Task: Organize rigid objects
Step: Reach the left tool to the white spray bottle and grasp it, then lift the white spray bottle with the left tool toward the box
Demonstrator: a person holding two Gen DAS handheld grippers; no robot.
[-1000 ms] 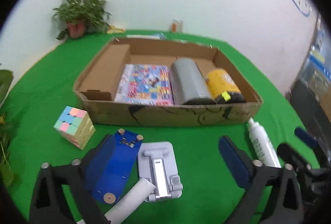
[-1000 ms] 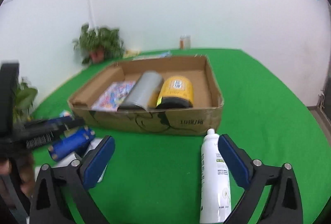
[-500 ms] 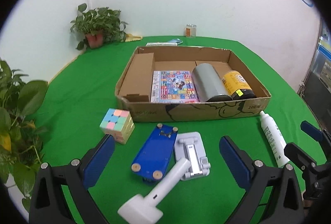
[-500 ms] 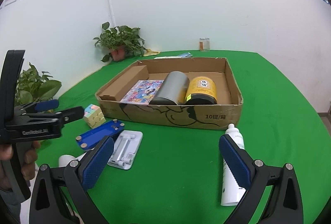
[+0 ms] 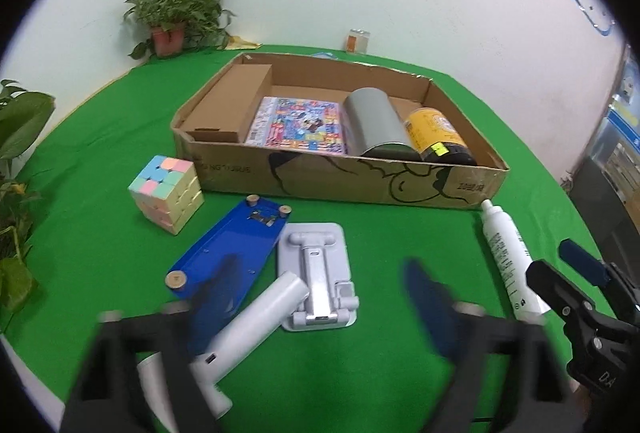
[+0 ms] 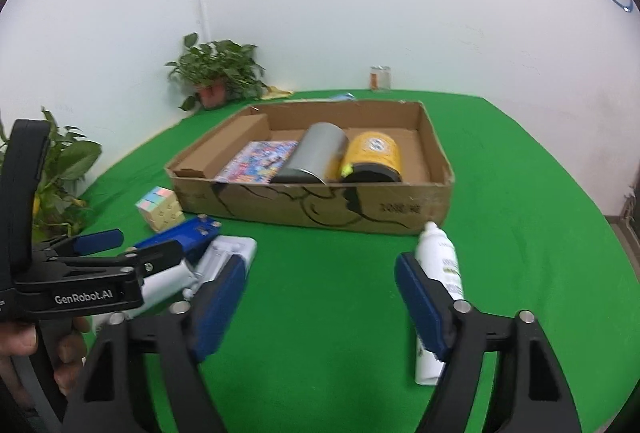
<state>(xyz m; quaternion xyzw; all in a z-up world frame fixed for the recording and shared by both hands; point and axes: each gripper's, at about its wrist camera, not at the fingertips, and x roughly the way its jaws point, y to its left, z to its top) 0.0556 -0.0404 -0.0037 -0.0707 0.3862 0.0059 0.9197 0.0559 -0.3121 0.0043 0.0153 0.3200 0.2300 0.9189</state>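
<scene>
Closing both grippers, we hold nothing yet: the left gripper (image 5: 320,297) straddles the white handle (image 5: 256,317), the right gripper (image 6: 320,297) nears the bottle (image 6: 438,285). We risk the right one's pad knocking that bottle rolling.

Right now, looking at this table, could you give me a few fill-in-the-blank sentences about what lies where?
1. The grey can lies inside the cardboard ____.
2. The pastel puzzle cube sits on the ____ cloth, outside the box.
3. The white bottle lies ____ the box.
4. Between the picture book and the yellow jar lies the ____ can.

Missing: box; green; outside; grey
</scene>
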